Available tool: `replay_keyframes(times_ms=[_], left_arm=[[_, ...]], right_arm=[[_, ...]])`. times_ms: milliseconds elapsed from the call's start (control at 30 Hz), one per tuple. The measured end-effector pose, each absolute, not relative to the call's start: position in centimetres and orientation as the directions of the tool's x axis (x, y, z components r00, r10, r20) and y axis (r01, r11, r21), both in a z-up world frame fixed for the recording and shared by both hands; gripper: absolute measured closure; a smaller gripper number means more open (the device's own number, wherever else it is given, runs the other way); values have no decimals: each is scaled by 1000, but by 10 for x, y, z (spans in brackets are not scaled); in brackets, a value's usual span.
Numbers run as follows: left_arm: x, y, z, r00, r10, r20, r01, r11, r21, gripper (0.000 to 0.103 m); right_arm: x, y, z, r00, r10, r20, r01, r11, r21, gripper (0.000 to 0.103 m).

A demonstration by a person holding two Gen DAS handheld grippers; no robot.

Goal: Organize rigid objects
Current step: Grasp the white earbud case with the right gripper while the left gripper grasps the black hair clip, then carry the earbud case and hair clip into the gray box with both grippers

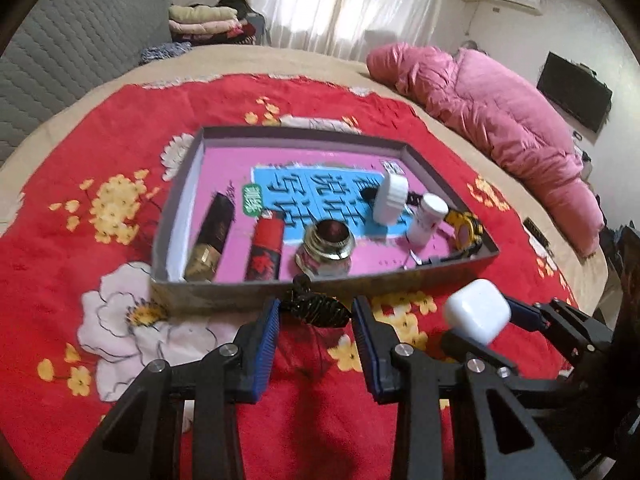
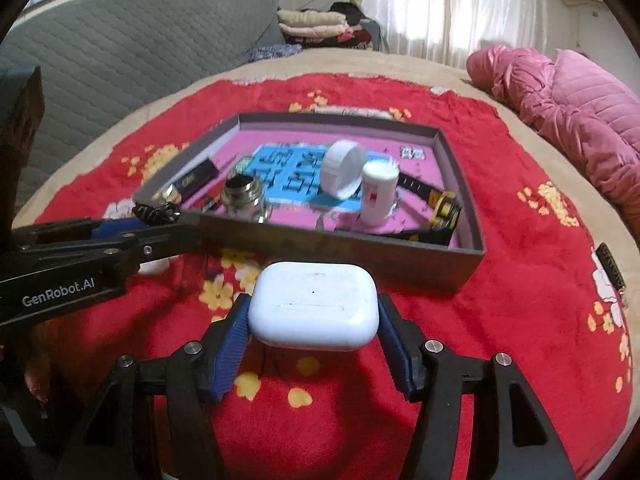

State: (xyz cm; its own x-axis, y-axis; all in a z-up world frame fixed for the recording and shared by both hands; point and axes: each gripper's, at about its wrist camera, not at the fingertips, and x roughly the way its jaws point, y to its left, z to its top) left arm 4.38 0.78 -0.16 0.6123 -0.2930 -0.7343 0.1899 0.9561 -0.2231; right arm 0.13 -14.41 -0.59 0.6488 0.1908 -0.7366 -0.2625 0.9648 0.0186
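Note:
My left gripper (image 1: 314,314) is shut on a black toothed hair clip (image 1: 316,308), held just above the red blanket in front of the box's near wall. In the right wrist view the left gripper (image 2: 160,216) reaches in from the left with the clip (image 2: 154,212) at its tips. The blue pads of my right gripper (image 2: 314,328) press on both sides of a white earbud case (image 2: 314,306), lifted off the blanket. The left wrist view shows the case (image 1: 478,316) at lower right. A shallow grey box (image 1: 224,294) (image 2: 360,252) with a pink floor lies just beyond both grippers.
The box holds a dark tube (image 1: 210,236), a red tube (image 1: 266,246), a glass jar (image 1: 326,248), a white cap (image 1: 390,198), a white bottle (image 1: 426,220) and a yellow-black strap (image 1: 466,232). A pink quilted jacket (image 1: 500,120) lies at the right, on the red flowered blanket (image 1: 120,140).

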Motion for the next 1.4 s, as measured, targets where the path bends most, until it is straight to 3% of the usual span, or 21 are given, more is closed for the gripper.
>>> replay_keyframes(times_ms=[533,1400], left_arm=[[69,17,-1,664,-239,-709,132,970,-204,66],[103,22,-17,625,-282,-728,140,958,-250,66]], right_arm=[[38,-149,11,684,172,-709,-203,978,42,41],[80,-124,-12,645,134,-752,-198,980,5,41]])
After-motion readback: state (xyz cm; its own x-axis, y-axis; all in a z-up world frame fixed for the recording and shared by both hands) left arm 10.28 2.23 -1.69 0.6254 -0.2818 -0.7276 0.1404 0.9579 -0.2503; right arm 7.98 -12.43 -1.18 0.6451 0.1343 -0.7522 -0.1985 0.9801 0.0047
